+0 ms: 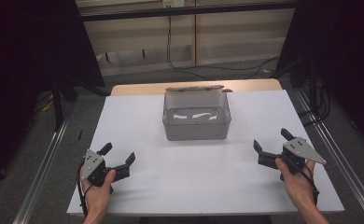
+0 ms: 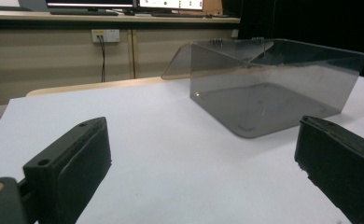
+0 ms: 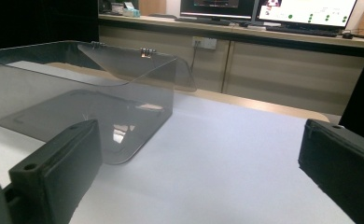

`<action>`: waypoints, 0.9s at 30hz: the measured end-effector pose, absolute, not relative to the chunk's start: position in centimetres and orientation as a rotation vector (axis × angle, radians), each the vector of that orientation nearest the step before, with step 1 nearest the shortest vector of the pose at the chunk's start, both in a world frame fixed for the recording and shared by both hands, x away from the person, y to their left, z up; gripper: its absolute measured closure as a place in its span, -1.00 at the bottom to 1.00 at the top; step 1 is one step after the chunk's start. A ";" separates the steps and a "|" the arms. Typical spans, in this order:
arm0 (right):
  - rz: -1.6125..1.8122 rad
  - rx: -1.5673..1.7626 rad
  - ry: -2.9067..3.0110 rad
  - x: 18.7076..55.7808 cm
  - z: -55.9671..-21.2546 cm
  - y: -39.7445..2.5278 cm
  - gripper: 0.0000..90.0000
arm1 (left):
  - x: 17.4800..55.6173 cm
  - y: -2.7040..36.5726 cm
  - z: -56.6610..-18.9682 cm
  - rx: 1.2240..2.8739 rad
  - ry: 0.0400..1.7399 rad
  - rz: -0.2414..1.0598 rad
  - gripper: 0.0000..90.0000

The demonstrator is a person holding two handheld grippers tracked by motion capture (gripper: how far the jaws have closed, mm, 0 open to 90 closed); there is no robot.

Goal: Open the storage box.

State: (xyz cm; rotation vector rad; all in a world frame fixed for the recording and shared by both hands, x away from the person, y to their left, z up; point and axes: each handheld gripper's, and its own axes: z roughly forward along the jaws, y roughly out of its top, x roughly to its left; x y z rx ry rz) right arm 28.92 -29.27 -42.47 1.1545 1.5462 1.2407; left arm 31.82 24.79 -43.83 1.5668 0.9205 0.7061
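Note:
A clear grey plastic box (image 1: 197, 116) stands open at the middle back of the white table (image 1: 180, 163), its hinged lid folded back behind it; nothing shows inside. My left gripper (image 1: 118, 154) rests near the front left, open and empty, well short of the box (image 2: 273, 88). At the front right my right gripper (image 1: 272, 139) is open too, with nothing between its jaws, and the box (image 3: 77, 93) lies ahead to its left. A hand holds each gripper.
The white sheet covers a wooden tabletop (image 1: 138, 88) that shows at the back edge. Metal rails (image 1: 47, 163) run along both sides of the table. Cabinets and a desk with monitors (image 3: 306, 11) stand beyond.

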 end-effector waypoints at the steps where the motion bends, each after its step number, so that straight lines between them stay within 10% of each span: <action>1: 1.237 1.158 1.545 28.7 -42.5 -29.3 -1.00 | 31.6 24.9 -43.9 1.566 0.928 0.711 -0.92; 27: 1.161 1.301 1.484 24.0 -44.4 -31.1 -1.00 | 28.5 25.5 -45.0 1.493 1.007 0.776 -0.92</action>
